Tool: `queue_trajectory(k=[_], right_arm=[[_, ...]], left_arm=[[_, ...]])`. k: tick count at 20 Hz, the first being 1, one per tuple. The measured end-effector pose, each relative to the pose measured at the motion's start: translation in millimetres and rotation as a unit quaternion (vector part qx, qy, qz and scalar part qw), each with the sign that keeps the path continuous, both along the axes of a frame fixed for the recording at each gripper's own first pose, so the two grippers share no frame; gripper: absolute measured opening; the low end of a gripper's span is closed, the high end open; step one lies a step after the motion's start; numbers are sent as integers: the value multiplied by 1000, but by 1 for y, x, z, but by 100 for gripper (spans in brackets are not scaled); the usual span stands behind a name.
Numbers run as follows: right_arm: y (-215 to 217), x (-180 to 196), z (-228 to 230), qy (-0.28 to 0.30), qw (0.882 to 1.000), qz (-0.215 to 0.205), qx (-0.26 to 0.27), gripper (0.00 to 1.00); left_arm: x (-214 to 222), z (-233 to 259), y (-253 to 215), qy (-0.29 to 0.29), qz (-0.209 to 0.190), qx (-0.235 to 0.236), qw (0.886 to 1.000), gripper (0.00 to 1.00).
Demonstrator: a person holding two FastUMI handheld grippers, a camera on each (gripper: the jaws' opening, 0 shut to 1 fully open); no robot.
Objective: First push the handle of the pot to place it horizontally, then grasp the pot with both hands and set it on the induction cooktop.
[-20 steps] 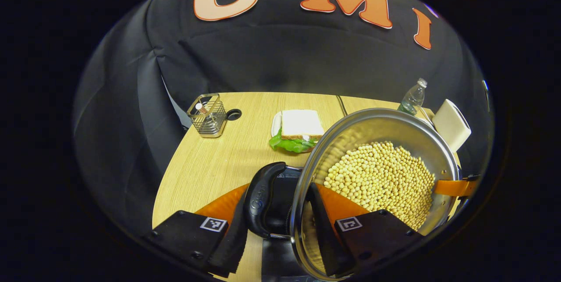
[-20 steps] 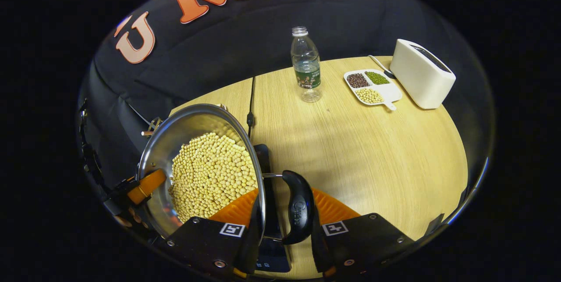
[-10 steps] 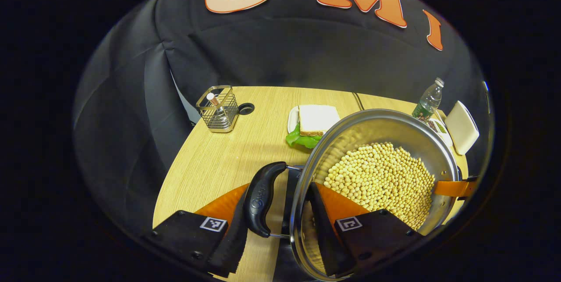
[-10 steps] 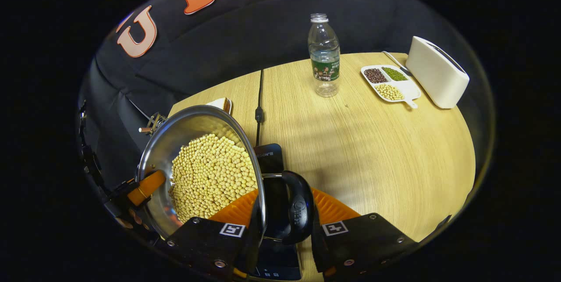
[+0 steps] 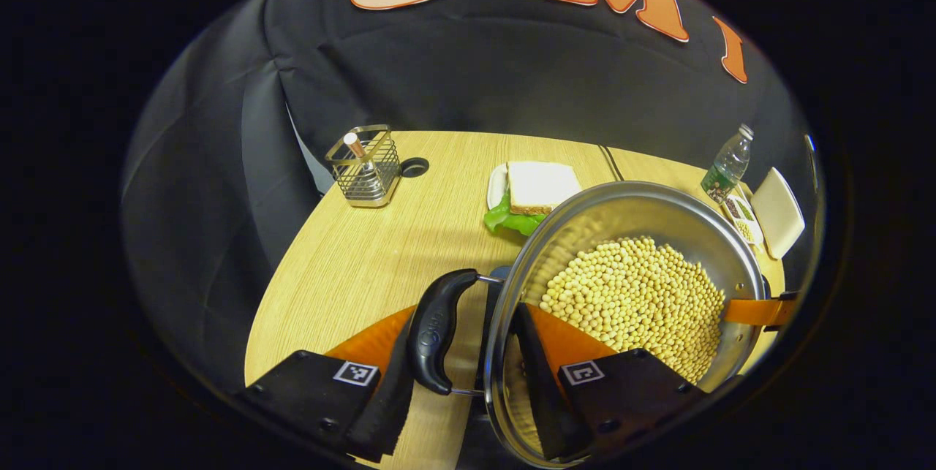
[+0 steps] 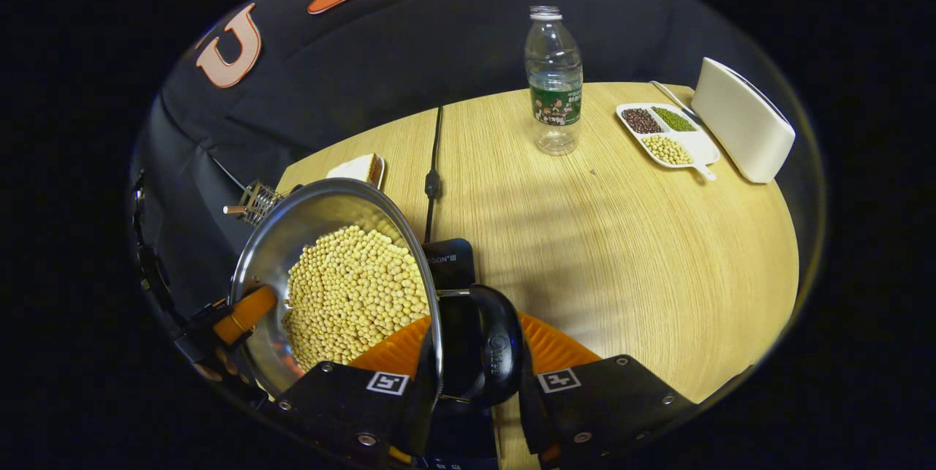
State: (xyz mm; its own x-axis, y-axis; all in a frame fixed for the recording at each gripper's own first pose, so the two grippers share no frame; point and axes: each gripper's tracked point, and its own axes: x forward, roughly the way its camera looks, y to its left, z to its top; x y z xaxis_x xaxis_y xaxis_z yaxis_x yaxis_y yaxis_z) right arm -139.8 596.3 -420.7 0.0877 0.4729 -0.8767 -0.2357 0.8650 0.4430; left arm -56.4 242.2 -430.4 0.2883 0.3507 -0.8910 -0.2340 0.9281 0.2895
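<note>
A steel pot full of pale beans is held between both grippers. My left gripper is shut on its black side handle, one finger outside the handle and the other inside the rim. My right gripper is shut the same way on the opposite handle of the pot. The black induction cooktop lies under that side of the pot. I cannot tell whether the pot touches it. Each view shows the other gripper across the pot, the right gripper and the left gripper.
On the wooden table stand a water bottle, a white tray of beans and a white toaster. A sandwich on a plate and a wire holder sit farther left. A black cable runs back from the cooktop.
Both grippers have carried the pot across the table. The cooktop has slid out from under the left handle and now shows under the right one. Both grips are unchanged.
</note>
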Motion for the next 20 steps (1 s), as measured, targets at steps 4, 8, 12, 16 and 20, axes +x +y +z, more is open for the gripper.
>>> queue_trajectory(k=[4, 8, 12, 16, 20], right_arm=[[0, 3, 0, -7, 1000, 0, 3, 50], [-3, 9, 8, -20, 1000, -16, 7, 58], [-30, 34, 35, -81, 996, -33, 14, 74], [-85, 70, 70, -165, 985, -53, 4, 82], [-153, 109, 115, -241, 967, -82, 11, 77]], left_arm=[[-4, -6, -2, -3, 4, -8, 1000, 76], [-4, 4, -4, -16, -14, 5, 1000, 84], [0, 30, 1, -48, -15, 13, 999, 91], [7, 71, -10, -89, -28, 33, 995, 95], [28, 123, -41, -148, -47, 51, 987, 93]])
